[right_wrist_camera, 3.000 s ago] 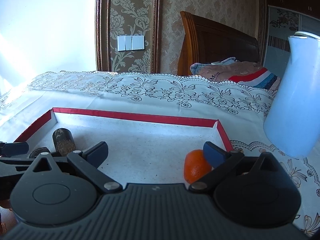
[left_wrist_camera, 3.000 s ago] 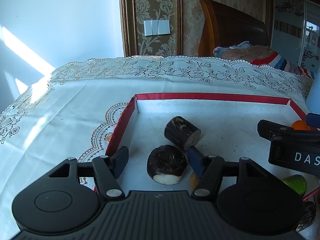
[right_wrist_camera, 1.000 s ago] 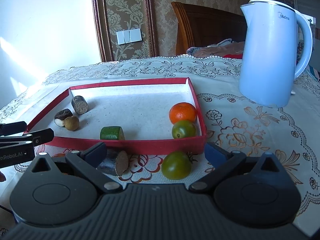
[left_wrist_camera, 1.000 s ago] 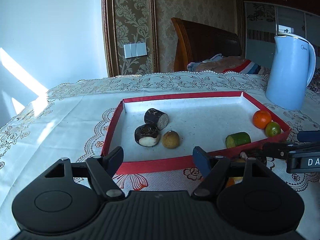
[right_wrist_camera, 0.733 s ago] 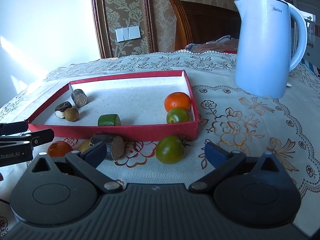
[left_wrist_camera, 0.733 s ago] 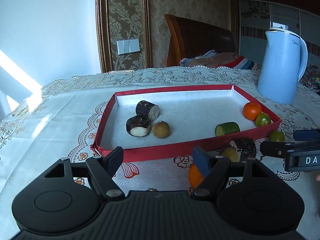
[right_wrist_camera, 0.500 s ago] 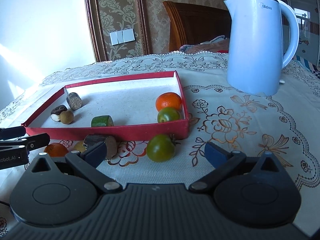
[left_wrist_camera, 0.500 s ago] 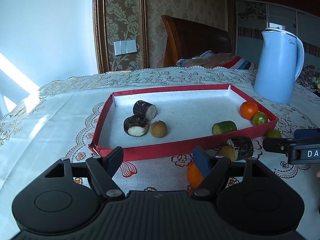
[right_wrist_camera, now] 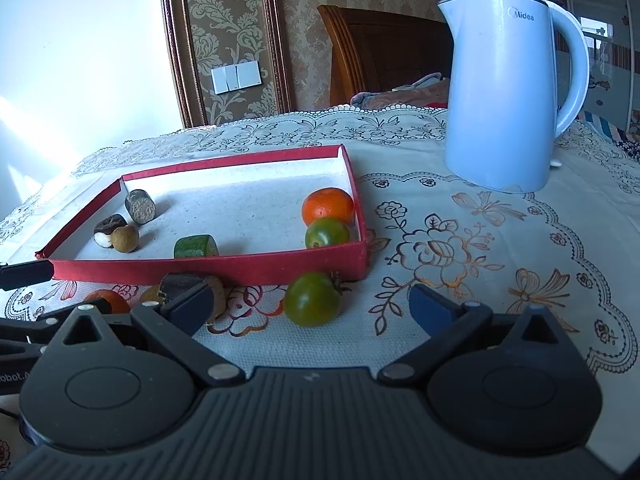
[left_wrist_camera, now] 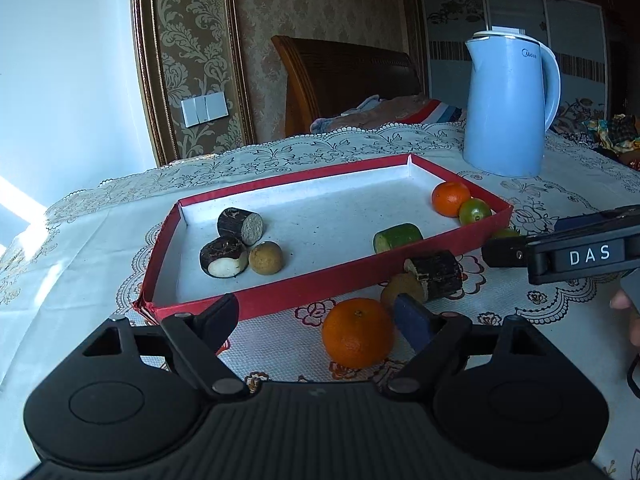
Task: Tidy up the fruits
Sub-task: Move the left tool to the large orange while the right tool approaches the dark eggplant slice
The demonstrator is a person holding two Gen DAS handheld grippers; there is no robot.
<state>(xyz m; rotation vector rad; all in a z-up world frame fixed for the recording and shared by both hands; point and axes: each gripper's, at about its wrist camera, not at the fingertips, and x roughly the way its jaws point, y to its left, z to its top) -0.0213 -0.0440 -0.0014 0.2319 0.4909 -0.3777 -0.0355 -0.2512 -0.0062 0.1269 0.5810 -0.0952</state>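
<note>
A lace-patterned cloth (right_wrist_camera: 460, 216) covers the bench. At twelve o'clock stands damask wallpaper (left_wrist_camera: 320, 8) in a gilt frame (left_wrist_camera: 146, 60), with a white switch plate (left_wrist_camera: 205, 109). A wooden headboard (left_wrist_camera: 344, 68) and rumpled bedding (left_wrist_camera: 384, 114) lie beyond. Sunlight streaks the pale wall (left_wrist_camera: 60, 80) at nine o'clock.

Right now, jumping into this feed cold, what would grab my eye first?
The red tray on the lace tablecloth, with sorted pieces at both ends, and the pale blue kettle standing behind its right corner. Next, the loose fruit on the cloth in front of the tray: an orange just ahead of the opening left tongs and a green tomato ahead of the open right tongs.
</note>
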